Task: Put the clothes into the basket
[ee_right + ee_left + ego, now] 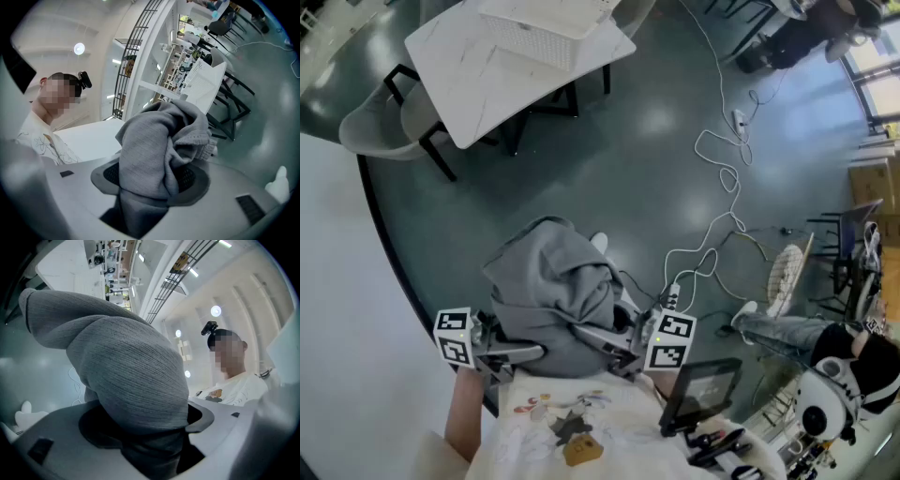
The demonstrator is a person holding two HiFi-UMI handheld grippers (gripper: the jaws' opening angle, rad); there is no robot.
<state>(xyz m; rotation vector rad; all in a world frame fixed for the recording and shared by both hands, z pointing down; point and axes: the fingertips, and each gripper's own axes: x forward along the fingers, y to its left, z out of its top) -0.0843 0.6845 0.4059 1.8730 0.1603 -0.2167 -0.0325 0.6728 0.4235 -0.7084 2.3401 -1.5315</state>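
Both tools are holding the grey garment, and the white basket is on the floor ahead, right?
No: the head view shows the white basket on the white table, not the floor. The left tool and right tool both do hold the grey garment.

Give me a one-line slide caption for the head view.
Bunched grey garment gripped by the left gripper and the right gripper; white basket sits on the table ahead.

Right gripper [151, 183] jaws clamp bunched grey knit garment [150, 140]; white table [209, 82] behind, person [40, 129] at left.
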